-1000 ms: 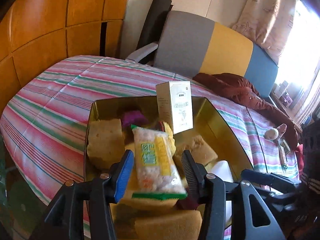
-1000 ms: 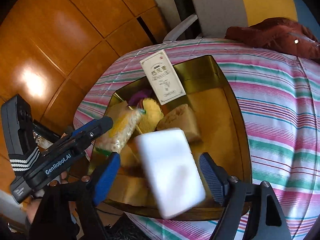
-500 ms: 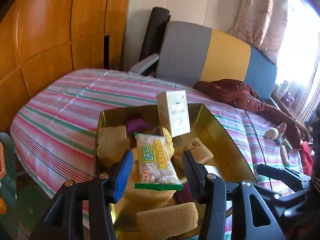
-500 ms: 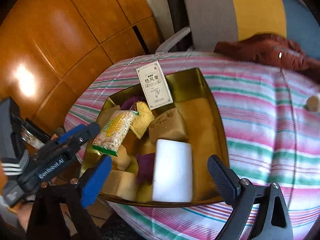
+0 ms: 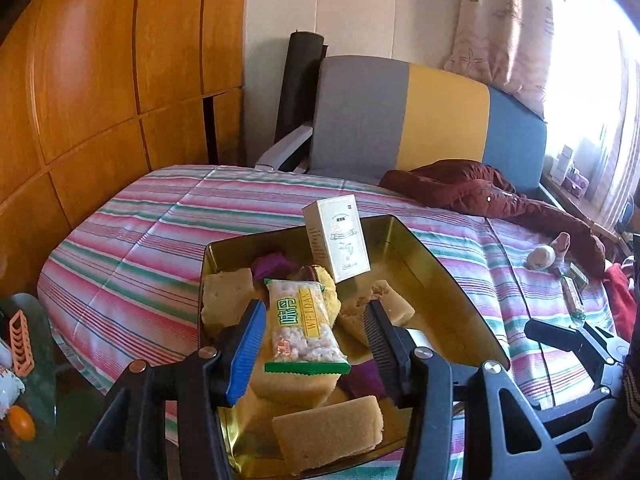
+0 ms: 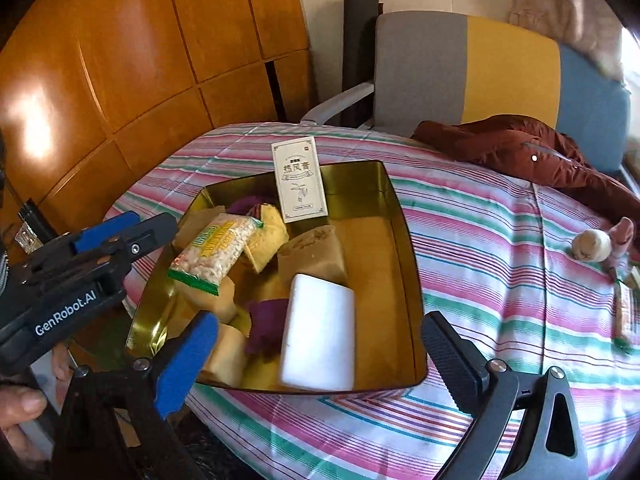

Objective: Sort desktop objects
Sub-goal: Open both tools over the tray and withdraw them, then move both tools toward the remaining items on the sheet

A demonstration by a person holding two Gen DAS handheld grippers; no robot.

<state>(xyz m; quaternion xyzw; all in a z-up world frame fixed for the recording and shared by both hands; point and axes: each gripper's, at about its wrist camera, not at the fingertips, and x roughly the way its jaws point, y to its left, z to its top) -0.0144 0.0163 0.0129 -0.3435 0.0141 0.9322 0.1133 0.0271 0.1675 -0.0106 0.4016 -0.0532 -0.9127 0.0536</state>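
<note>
Both grippers, left (image 5: 316, 344) and right (image 6: 316, 344), are gaping wide for me, hovering low-centre frame over the tin (image 6: 404, 248), gripping nothing.

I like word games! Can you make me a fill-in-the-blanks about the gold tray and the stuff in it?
1. The snack packet has a ____ bottom edge.
2. The gold tray sits on a ____ cloth.
3. The white block lies ____ the tray.
4. The right gripper has jaws standing ____.

Missing words: green; striped; inside; open
</note>
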